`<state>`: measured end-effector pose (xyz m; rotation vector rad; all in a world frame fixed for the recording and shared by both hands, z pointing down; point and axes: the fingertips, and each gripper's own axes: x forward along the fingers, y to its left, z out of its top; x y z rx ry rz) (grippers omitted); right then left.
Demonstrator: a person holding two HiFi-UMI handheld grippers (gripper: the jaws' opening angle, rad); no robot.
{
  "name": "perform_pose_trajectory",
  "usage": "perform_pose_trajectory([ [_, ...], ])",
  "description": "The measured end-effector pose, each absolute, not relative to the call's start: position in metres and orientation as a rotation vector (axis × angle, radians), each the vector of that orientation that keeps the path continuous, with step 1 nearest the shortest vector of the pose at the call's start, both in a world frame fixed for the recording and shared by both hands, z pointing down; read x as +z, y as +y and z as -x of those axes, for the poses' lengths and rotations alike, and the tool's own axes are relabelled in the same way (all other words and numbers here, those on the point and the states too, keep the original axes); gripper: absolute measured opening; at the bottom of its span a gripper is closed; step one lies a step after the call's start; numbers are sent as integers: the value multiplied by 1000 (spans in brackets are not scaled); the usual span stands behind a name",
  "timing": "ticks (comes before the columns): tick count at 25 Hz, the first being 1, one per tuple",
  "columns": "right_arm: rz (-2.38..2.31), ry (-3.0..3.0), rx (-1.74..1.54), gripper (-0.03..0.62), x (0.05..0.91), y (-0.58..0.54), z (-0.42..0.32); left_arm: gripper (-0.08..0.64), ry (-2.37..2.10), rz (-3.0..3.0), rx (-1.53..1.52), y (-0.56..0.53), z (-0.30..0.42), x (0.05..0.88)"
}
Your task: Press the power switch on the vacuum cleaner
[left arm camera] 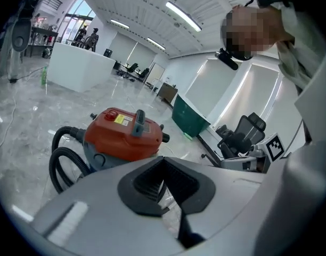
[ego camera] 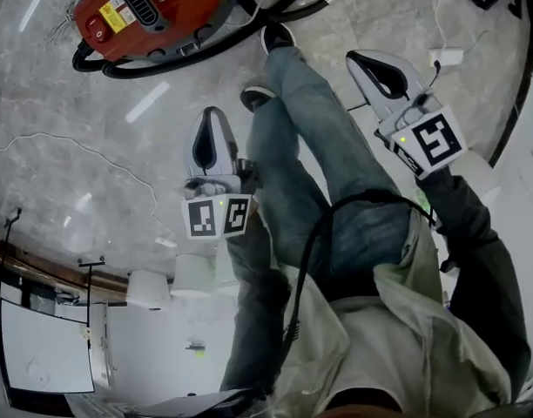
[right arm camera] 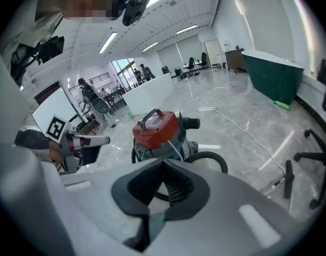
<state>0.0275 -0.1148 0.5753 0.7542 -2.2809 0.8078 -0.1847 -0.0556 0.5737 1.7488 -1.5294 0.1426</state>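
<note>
Pointing forward with jaws pressed together and nothing between them, the left gripper [ego camera: 212, 116] and the right gripper [ego camera: 358, 59] hang on either side of the person's legs [ego camera: 310, 146]. Ahead of both and well apart from them, the red vacuum cleaner [ego camera: 149, 11] stands on the marble floor [ego camera: 57, 129], its black hose [ego camera: 127, 70] curled around its base

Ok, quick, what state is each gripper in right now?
Left gripper: jaws shut, holding nothing.
Right gripper: jaws shut, holding nothing.
</note>
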Motion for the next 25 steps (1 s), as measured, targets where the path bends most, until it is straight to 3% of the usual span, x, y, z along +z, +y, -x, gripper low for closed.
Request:
perform_pose_trajectory([
  [7,-814,-2266,832,2,552,-76,-73,2,-1469,-1881,139,-50,124,545],
  [14,-771,-2347,757,2,524,-20,-118,2,-1464,-1939,58,26,62,503],
  [25,-729,-2632,607,2,349,112,-185,2,-1493,-2099,13,173,-63,350],
])
